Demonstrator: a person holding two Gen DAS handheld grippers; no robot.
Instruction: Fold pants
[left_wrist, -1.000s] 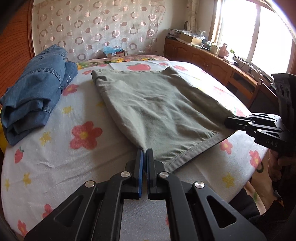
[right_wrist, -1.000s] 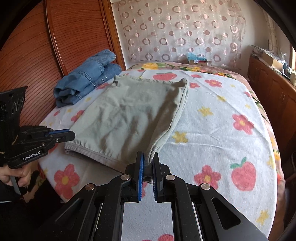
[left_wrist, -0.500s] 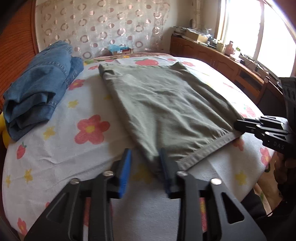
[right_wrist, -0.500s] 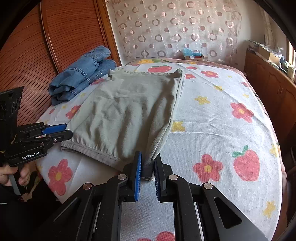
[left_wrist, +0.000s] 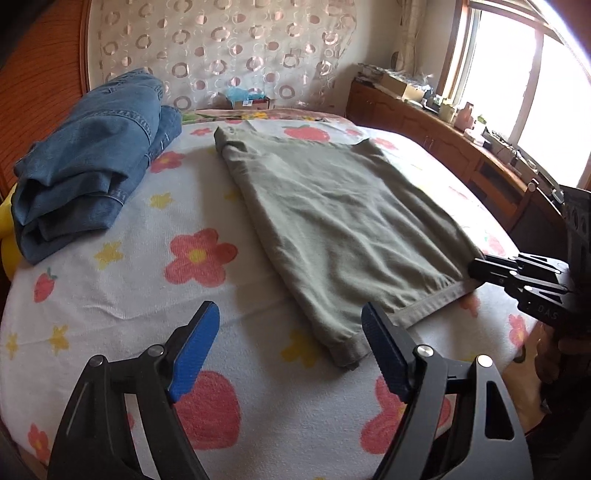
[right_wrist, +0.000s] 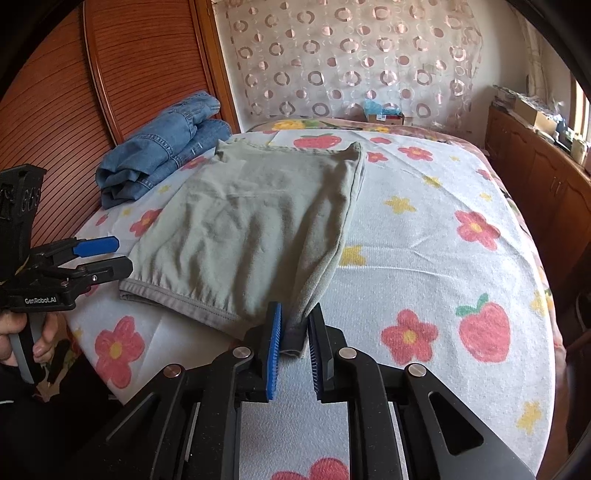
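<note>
The olive-green pants (left_wrist: 332, 221) lie folded flat on the flowered bed sheet (left_wrist: 110, 288); they also show in the right wrist view (right_wrist: 251, 229). My left gripper (left_wrist: 290, 328) is wide open and empty, just short of the pants' near-left corner; it shows from the side in the right wrist view (right_wrist: 110, 254). My right gripper (right_wrist: 294, 328) has its blue pads around the pants' near-right corner with a slight gap, the cloth still standing between them. It shows in the left wrist view (left_wrist: 476, 269) at the hem's right end.
Folded blue jeans (left_wrist: 88, 166) lie at the far left of the bed by the wooden headboard (right_wrist: 110, 74). A wooden cabinet (left_wrist: 443, 140) with clutter runs under the window on the right. A patterned curtain (right_wrist: 351, 55) hangs behind.
My left gripper has opened wide, let go of the near-left corner and pulled back. My right gripper's jaws have parted slightly around the near-right corner. The pants now lie flat.
</note>
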